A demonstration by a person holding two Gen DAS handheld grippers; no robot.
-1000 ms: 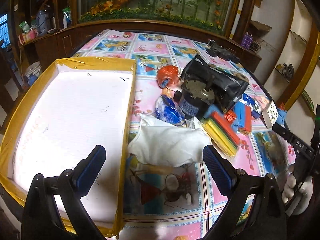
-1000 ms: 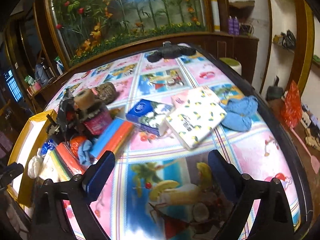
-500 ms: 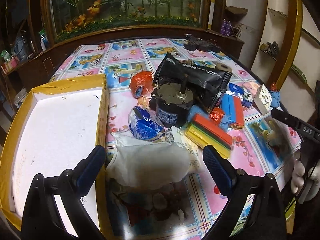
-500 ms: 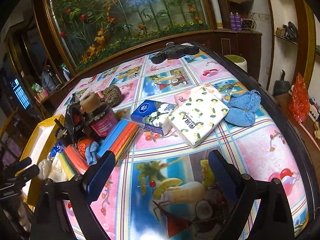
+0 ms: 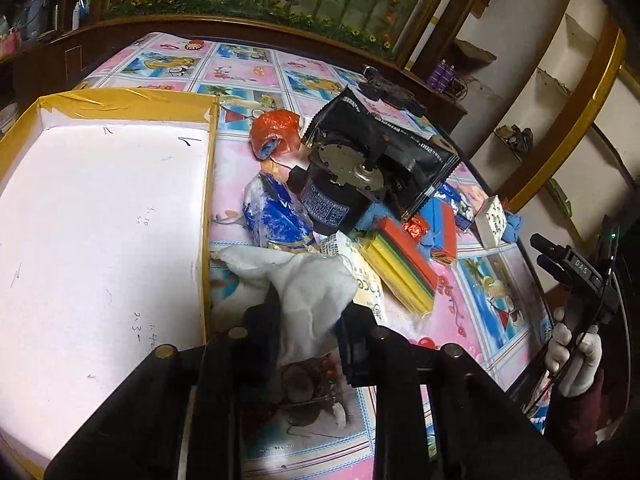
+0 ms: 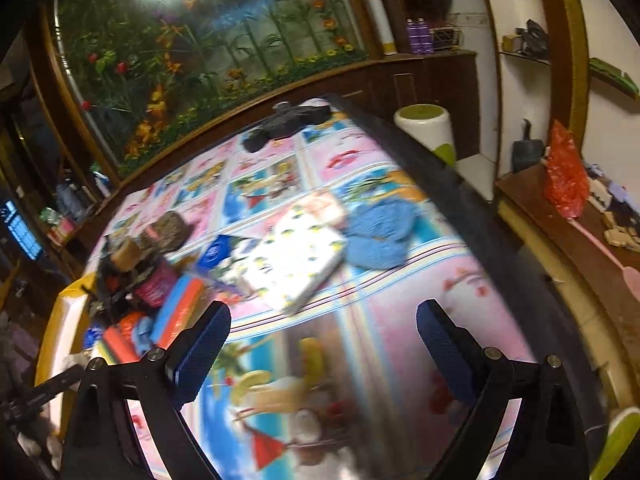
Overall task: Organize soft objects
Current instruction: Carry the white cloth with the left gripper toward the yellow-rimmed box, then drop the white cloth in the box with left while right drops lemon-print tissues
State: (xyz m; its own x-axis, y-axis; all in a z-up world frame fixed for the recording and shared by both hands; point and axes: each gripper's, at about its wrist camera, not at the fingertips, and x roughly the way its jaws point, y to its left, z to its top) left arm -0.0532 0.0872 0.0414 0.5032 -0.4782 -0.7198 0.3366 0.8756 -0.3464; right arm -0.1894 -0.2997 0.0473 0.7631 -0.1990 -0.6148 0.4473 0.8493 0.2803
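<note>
A crumpled white cloth lies on the patterned tablecloth beside the yellow-rimmed white box. My left gripper is closing on the cloth's near edge, and the fabric bunches up between its pads. My right gripper stands open over bare tablecloth with nothing between its fingers. Beyond it lie a blue knitted piece and a white tissue pack with a lemon print; this view is blurred by motion. The right gripper also shows in the left wrist view at the table's right edge, held by a gloved hand.
A heap sits just past the cloth: a metal motor, a black foil bag, an orange bag, a blue-white packet and stacked coloured sponges. A dark object lies at the table's far end.
My left gripper's jaws have gone from wide apart to pinched on the white cloth, which is bunched upward. The right gripper has shifted, and its view has tilted and blurred.
</note>
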